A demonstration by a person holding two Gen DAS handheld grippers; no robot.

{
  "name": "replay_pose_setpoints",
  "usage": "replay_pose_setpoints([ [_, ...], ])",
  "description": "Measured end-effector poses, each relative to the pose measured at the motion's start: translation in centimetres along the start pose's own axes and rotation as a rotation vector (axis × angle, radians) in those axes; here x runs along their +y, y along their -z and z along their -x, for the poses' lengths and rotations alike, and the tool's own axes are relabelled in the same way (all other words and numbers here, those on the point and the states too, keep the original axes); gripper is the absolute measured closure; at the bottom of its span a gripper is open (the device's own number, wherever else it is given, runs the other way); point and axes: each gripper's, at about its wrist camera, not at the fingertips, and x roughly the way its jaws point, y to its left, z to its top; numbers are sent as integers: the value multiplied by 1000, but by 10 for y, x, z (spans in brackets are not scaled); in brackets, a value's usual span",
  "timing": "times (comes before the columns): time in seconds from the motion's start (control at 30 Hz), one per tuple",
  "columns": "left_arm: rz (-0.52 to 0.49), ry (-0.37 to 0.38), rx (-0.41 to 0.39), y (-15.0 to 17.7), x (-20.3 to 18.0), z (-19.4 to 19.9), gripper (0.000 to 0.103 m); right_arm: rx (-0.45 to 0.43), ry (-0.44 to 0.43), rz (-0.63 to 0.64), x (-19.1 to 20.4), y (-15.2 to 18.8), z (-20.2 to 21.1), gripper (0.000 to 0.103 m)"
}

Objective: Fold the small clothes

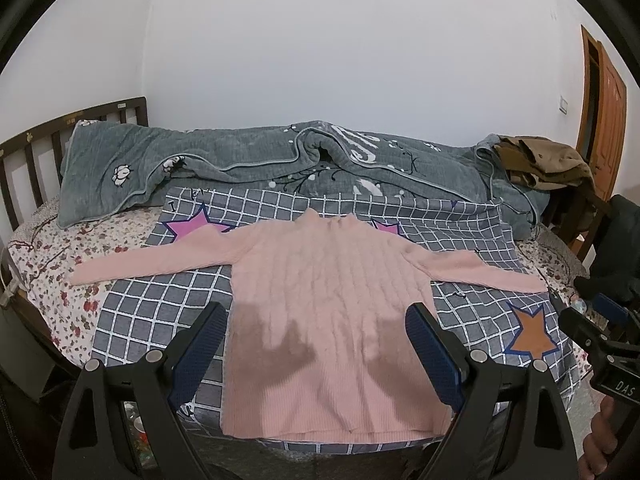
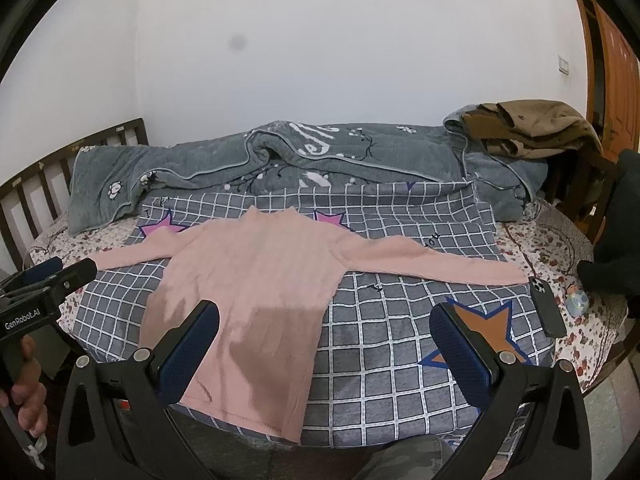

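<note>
A pink knit sweater [image 1: 332, 300] lies flat, front up, on a grey checked cloth [image 1: 160, 304], both sleeves spread out to the sides. It also shows in the right wrist view [image 2: 256, 280]. My left gripper [image 1: 316, 344] is open and empty, held above the sweater's lower body. My right gripper [image 2: 324, 344] is open and empty, above the sweater's right hem and the checked cloth [image 2: 400, 320]. Each gripper shows at the edge of the other's view: the right gripper [image 1: 592, 320] and the left gripper [image 2: 48, 280].
A grey quilt [image 1: 280, 160] lies bunched along the wall side of the bed. Brown clothes [image 1: 540, 160] sit on a chair at the right. A dark phone [image 2: 546, 308] and a small toy [image 2: 576, 304] lie near the right sleeve end. A wooden headboard [image 1: 40, 152] stands left.
</note>
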Motion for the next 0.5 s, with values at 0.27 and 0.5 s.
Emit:
replay_pose_setpoints([
  [0.27,0,-6,0,2,2,-1,12,-13,8,11,2,-3,3,0],
  [0.5,1,-18,-11,3,5,5,12,2,20,17,5,-2,0,0],
])
